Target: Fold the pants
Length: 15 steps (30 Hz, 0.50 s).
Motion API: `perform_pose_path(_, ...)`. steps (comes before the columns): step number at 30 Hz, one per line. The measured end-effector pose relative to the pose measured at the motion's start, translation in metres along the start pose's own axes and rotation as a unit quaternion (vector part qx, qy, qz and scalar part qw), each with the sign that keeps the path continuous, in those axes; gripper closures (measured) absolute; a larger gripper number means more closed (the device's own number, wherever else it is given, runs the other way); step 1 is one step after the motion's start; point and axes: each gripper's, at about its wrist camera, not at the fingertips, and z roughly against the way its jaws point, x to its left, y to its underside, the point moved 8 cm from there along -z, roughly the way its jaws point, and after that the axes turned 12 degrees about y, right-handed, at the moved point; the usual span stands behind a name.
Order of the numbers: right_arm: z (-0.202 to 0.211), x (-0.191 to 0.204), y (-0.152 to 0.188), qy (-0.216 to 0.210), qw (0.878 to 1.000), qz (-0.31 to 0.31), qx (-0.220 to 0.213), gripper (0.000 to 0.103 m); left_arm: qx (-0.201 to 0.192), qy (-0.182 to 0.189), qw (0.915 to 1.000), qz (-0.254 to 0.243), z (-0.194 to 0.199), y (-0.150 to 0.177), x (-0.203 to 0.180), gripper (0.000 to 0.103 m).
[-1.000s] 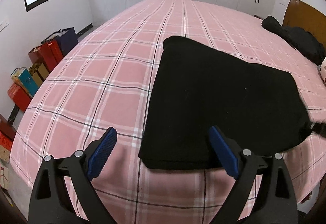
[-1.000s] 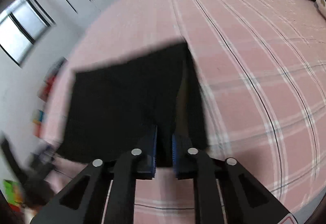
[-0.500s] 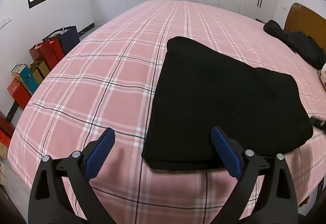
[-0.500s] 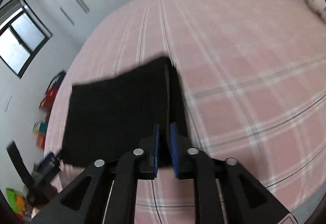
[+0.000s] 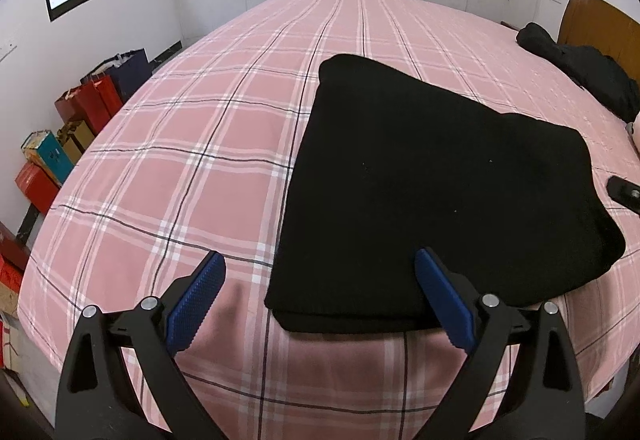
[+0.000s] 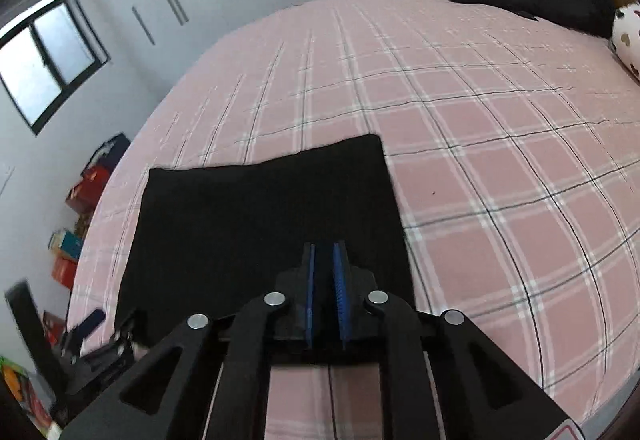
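Note:
Black pants [image 5: 440, 176] lie folded into a flat square on the pink plaid bed [image 5: 192, 144]. My left gripper [image 5: 318, 272] hovers wide open over the pants' near left corner, blue pads [image 5: 196, 300] apart and touching nothing. In the right wrist view my right gripper [image 6: 324, 260] hangs above the near right part of the pants [image 6: 260, 224]. Its jaws are closing to a slim gap, with no cloth pinched between them. One of its fingers [image 5: 624, 194] shows just off the pants' right edge.
A heap of black clothes [image 5: 580, 68] lies by the wooden headboard [image 5: 592, 20] at the far right. A spotted soft toy [image 6: 628, 36] sits next to it. Red bags and boxes [image 5: 88, 104] stand on the floor left of the bed. White wardrobes line the far wall.
A raised fold of the pants that stood at the right gripper's jaws has dropped; the pants now lie flat. The right gripper has drawn back slightly. The left gripper has stayed put.

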Motion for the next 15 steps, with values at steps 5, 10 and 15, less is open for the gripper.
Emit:
perform_pose_path(5, -0.019, -0.011, 0.025, -0.004, 0.999, -0.022, 0.039, 0.095, 0.005, -0.001, 1.0, 0.002, -0.001, 0.002, 0.001, 0.009)
perform_pose_path(10, 0.008, -0.02, 0.022, -0.007, 0.999, -0.041, 0.011, 0.088, 0.008, -0.004, 0.9999, 0.005, -0.002, 0.004, 0.001, 0.009)
perform_pose_path(15, 0.011, -0.037, 0.034, -0.004, 0.997, -0.07, 0.014, 0.087, 0.007, -0.011, 0.9999, 0.0, -0.001, 0.004, 0.0, 0.009)
